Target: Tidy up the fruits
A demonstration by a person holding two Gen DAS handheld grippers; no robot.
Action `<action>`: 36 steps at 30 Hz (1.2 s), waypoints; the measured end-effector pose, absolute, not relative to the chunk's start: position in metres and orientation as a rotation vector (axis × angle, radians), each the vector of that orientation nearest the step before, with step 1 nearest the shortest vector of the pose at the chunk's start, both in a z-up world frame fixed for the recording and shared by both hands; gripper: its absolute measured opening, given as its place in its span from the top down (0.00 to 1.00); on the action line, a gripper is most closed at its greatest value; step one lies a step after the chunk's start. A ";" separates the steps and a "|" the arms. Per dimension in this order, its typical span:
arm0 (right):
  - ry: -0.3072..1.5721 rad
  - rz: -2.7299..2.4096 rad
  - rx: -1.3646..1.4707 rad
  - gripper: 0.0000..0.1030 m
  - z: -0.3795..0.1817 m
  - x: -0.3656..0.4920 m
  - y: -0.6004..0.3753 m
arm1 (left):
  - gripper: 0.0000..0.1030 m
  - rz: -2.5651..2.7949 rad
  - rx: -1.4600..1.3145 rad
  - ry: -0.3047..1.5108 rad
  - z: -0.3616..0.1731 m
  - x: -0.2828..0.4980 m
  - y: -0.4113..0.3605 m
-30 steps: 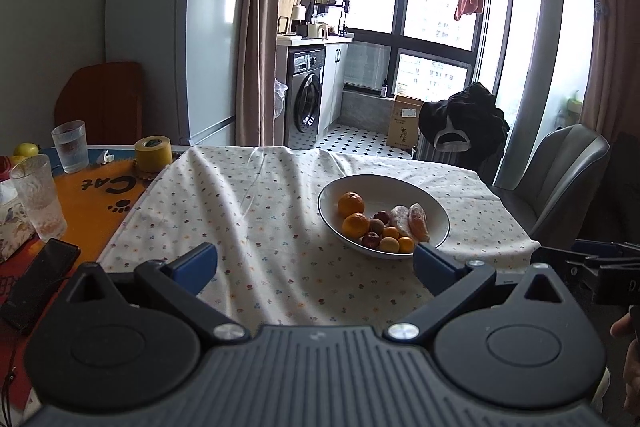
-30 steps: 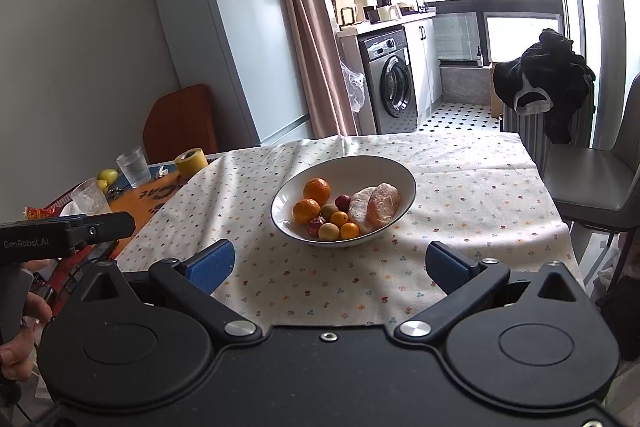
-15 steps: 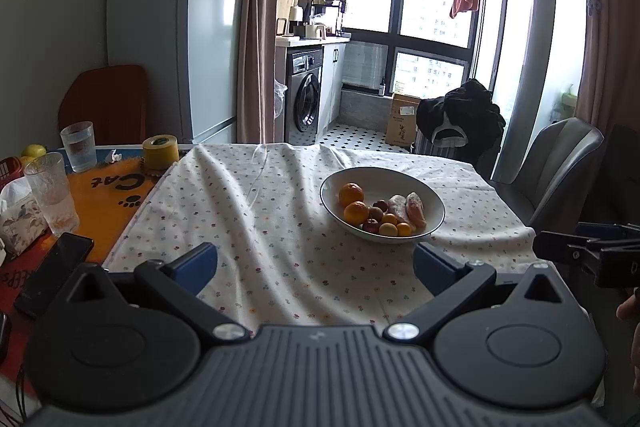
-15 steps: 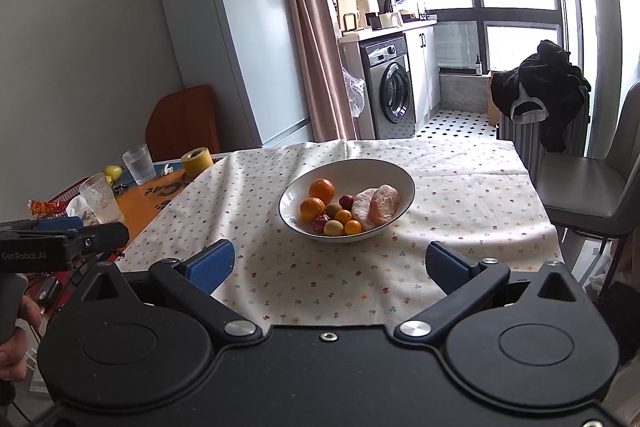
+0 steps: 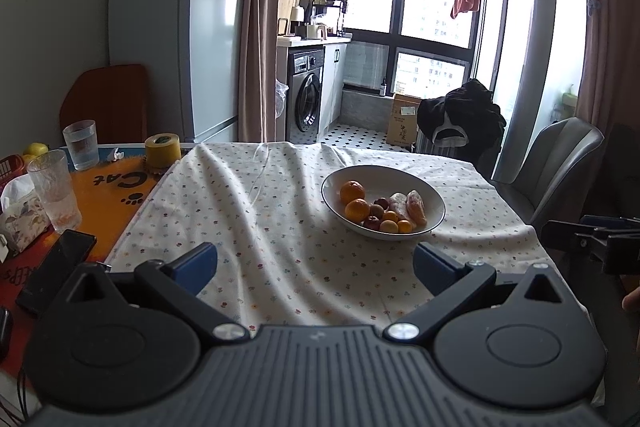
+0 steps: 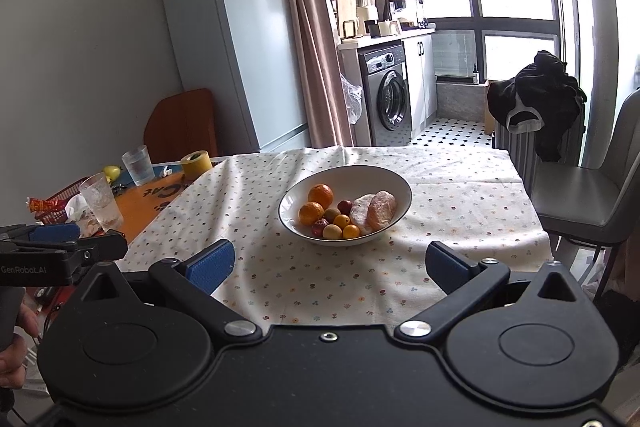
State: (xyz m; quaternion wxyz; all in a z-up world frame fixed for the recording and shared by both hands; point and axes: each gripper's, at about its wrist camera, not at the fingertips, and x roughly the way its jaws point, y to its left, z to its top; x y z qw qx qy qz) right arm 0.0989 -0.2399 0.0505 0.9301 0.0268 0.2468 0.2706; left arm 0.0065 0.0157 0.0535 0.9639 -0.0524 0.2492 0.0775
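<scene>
— Where did the fruit sit relative to each claw?

— All of it lay in the white bowl (image 5: pixel 434 205) on the flowered tablecloth (image 5: pixel 256 211) that covered the tabletop. From the left claw (image 5: pixel 316 263) the bowl stood ahead and to the right, well apart from the blue fingertips (image 5: pixel 198 261). From the right claw (image 6: pixel 330 261) it stood almost straight ahead, a little closer yet not touching.

— And the claws themselves?

— Both stood wide apart with nothing between the fingers – each hung over the near edge of the cloth.

— What was in the bowl?

— Two oranges (image 6: pixel 320 195) on the left side, one behind the other. Beside them lay a cluster of small round fruits (image 6: pixel 340 221) – dark red, yellowish and orange ones, whose kinds I could not tell. On the right side rested two pale wrapped pieces (image 6: pixel 376 209), leaning against the bowl's wall.

— Anything else around?

— Left of the cloth, on an orange mat (image 5: pixel 104 195), stood two drinking glasses (image 5: pixel 54 191), a roll of yellow tape (image 5: pixel 162 147) and a dark phone (image 5: pixel 56 269). A grey chair (image 6: pixel 592 195) stood at the right of the tabletop. In the right wrist view the left claw showed at the left edge, a hand (image 6: pixel 16 343) gripping its handle.
</scene>
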 end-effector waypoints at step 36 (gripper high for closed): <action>0.516 0.610 0.063 0.00 0.060 0.089 -0.237 | 0.00 0.150 -0.120 0.503 0.059 0.003 0.015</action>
